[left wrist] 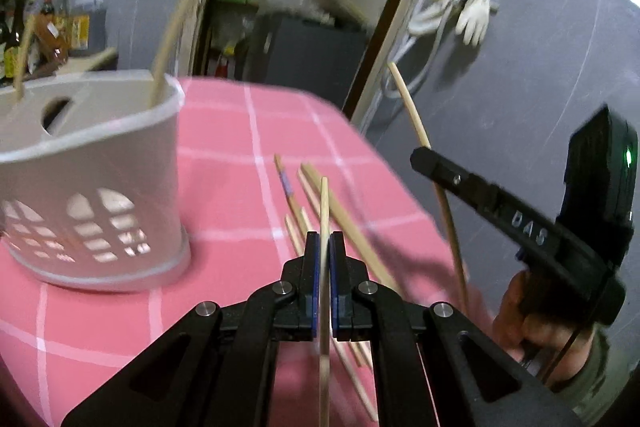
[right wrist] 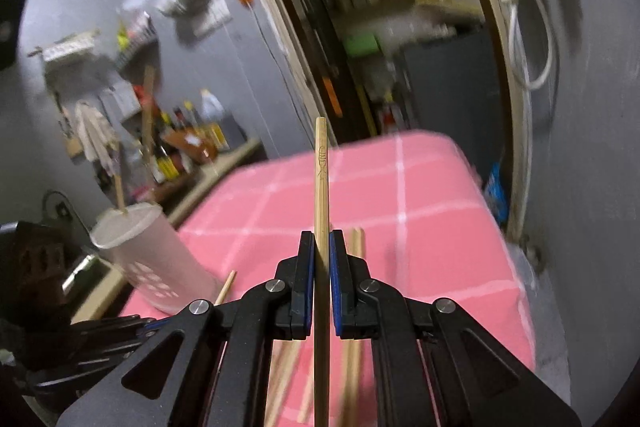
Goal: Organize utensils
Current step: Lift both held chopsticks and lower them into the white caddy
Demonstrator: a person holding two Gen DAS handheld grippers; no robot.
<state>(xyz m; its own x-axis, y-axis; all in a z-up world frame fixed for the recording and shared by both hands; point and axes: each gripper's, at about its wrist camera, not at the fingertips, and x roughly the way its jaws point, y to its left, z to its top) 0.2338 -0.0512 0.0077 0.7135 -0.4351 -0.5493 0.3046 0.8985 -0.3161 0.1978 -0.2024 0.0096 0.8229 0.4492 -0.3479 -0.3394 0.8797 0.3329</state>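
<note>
Two claws, left claw (left wrist: 324, 247) and right claw (right wrist: 322, 247), each pinching slender round bamboo chopstick (left wrist: 325, 203).

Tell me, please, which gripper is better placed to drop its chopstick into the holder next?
Probably the left gripper: its chopstick is clamped with the holder close beside it. The right gripper also grips one but sits farther off.

Motion is blurring the bottles (right wrist: 180, 147) at left centre; both gripped chopsticks (left wrist: 325, 307) (right wrist: 321, 267) are running off the bottom edge, lower ends unseen.
</note>
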